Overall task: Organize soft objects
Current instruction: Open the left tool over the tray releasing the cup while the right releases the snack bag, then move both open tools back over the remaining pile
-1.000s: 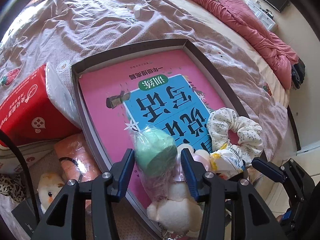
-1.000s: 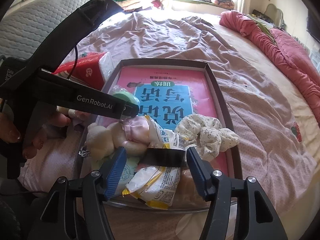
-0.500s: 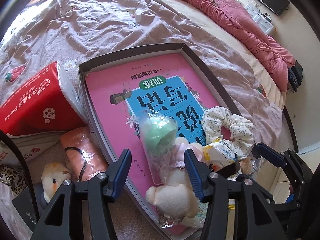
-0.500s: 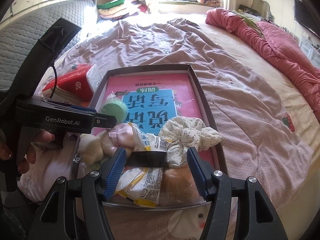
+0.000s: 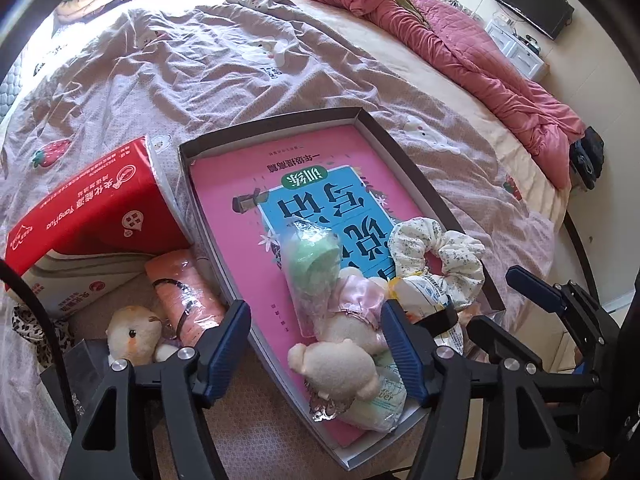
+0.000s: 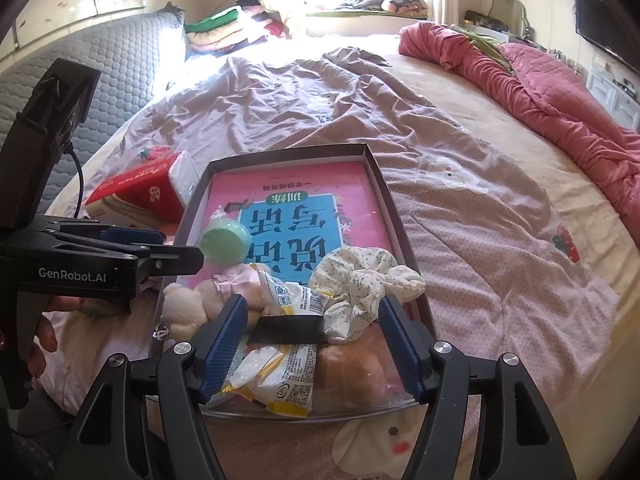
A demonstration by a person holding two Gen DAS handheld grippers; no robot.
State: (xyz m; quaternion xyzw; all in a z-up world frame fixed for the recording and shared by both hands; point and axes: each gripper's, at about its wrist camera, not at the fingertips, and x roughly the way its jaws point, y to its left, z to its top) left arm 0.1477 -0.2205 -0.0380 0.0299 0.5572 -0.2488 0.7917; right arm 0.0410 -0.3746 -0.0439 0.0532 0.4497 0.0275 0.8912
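Observation:
A dark shallow box (image 5: 384, 128) (image 6: 372, 168) with a pink book in it lies on the bed. At its near end lie a bagged green puff (image 5: 314, 260) (image 6: 222, 242), a cream plush bear (image 5: 336, 364) (image 6: 182, 312), a floral scrunchie (image 5: 440, 256) (image 6: 366, 276) and a yellow-white snack packet (image 6: 280, 376). My left gripper (image 5: 316, 344) is open and empty above the bear. My right gripper (image 6: 312, 340) is open and empty over the snack packet. Left of the box lie a small plush hamster (image 5: 132, 338) and an orange wrapped roll (image 5: 186, 292).
A red tissue pack (image 5: 92, 212) (image 6: 140, 196) leans against the box's left wall. A rumpled mauve sheet (image 5: 200, 60) covers the bed, with a red quilt (image 5: 480, 56) bunched along its far right. A leopard-print cloth (image 5: 28, 324) lies at the left edge.
My left gripper has let go of the green puff, opened wider and drawn back toward me. The puff now lies in the box. My right gripper has also backed away a little.

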